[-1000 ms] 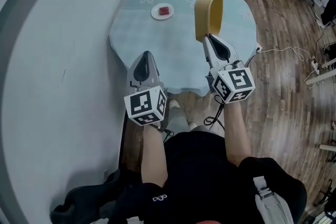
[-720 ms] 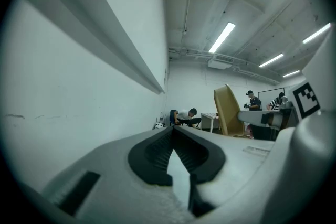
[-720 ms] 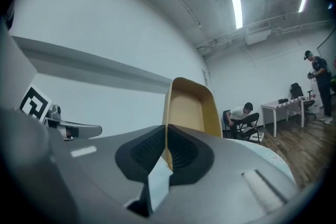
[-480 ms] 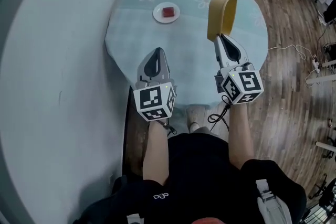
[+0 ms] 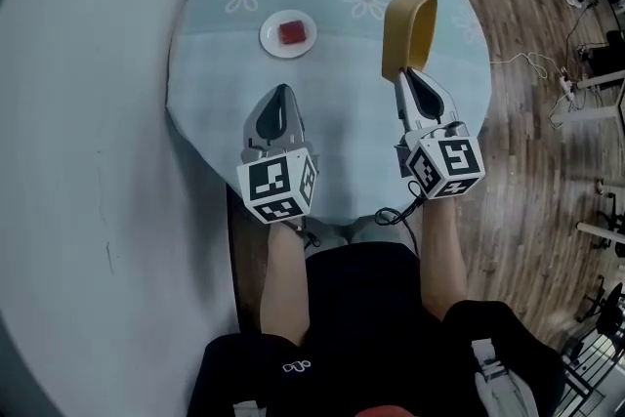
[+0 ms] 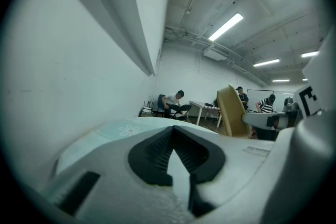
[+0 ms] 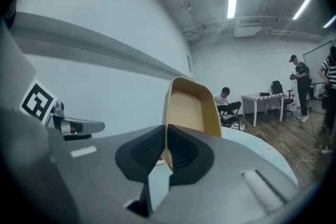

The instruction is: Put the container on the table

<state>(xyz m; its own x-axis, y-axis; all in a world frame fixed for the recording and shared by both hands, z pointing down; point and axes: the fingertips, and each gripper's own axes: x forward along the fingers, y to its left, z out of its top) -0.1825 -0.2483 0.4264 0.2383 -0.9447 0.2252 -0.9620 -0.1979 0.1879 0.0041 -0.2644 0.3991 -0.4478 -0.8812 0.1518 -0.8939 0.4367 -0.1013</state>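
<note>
The right gripper (image 5: 403, 73) (image 7: 164, 136) has its jaws closed on the near rim of the yellow container (image 5: 410, 29) (image 7: 191, 107), which stands on edge, open side facing left, over the right part of the round counter (image 5: 342, 127); contact with the cloth cannot be confirmed. The left gripper (image 5: 281, 91) (image 6: 172, 131) hangs over the near left of the counter, jaws together with nothing between them. A white plate (image 5: 269, 39) carrying a red piece (image 5: 294, 31) lies beyond it, well apart from the container.
</note>
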